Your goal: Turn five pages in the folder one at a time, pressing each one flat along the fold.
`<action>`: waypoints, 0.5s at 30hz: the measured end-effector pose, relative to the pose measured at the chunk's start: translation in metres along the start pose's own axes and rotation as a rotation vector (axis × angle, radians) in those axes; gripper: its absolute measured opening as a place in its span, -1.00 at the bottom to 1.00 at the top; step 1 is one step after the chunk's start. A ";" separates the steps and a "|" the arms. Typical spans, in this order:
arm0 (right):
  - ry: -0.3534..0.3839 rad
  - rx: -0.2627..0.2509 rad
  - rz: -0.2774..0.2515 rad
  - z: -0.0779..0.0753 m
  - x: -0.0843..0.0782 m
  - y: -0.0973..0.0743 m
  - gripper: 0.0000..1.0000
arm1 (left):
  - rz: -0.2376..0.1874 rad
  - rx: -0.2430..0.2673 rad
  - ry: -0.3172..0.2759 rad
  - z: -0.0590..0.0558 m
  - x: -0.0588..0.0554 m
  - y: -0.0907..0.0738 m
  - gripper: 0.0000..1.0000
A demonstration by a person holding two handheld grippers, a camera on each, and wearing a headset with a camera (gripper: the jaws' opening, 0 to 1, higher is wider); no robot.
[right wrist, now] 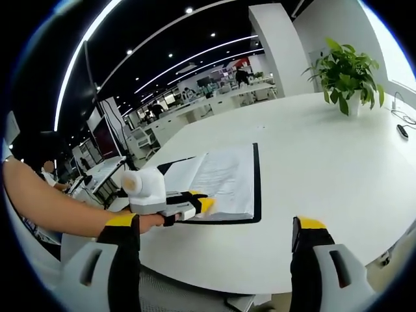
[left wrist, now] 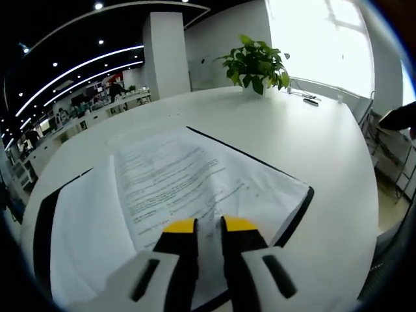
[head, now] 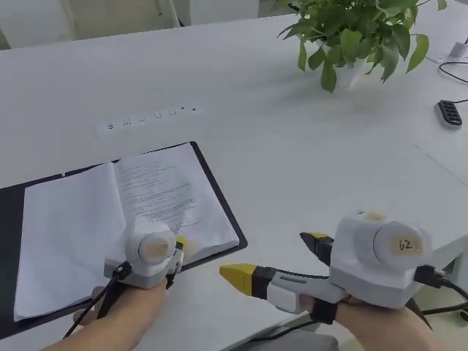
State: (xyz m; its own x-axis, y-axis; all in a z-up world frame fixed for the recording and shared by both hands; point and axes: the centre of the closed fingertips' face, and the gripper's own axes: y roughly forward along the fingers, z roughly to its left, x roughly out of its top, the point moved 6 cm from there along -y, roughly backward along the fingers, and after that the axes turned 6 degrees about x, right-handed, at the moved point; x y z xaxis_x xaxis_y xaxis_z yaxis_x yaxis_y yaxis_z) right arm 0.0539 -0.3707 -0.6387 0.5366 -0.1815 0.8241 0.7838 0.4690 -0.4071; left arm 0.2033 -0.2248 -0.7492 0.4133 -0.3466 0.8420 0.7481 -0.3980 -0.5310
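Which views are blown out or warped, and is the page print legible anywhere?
Head view: even soft light, no warp; print on the page of the folder too small to read. Left gripper view: fisheye bend, window blown out, print shows as lines, not legible. Right gripper view: heavy warp, ceiling light strips curved, glare at right edge.

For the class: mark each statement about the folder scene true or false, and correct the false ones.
1. The folder lies open on the table. True.
2. The right gripper has its jaws closed. False: they stand wide apart, beside the folder.
3. The left gripper is at the lower edge of the printed page, jaws close together. True.
4. The potted plant stands on the folder. False: it stands on the table, well beyond the folder.
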 end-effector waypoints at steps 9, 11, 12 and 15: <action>0.002 0.044 0.034 -0.005 0.005 0.019 0.79 | 0.010 -0.002 -0.065 0.006 0.000 0.001 -0.90; 0.014 0.061 0.048 -0.009 0.007 0.029 0.71 | 0.010 -0.002 -0.081 0.006 0.000 0.001 -0.91; 0.021 0.068 0.051 -0.012 0.007 0.036 0.69 | 0.010 -0.001 -0.094 0.006 0.000 0.001 -0.91; 0.037 0.086 0.064 -0.016 0.007 0.052 0.65 | 0.013 0.000 -0.115 0.006 0.000 0.001 -0.91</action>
State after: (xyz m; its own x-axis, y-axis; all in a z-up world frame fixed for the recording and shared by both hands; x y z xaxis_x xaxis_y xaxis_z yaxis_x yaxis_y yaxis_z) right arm 0.1032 -0.3616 -0.6603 0.5971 -0.1801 0.7817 0.7188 0.5527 -0.4217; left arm 0.2073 -0.2199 -0.7497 0.4795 -0.2519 0.8406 0.7425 -0.3942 -0.5416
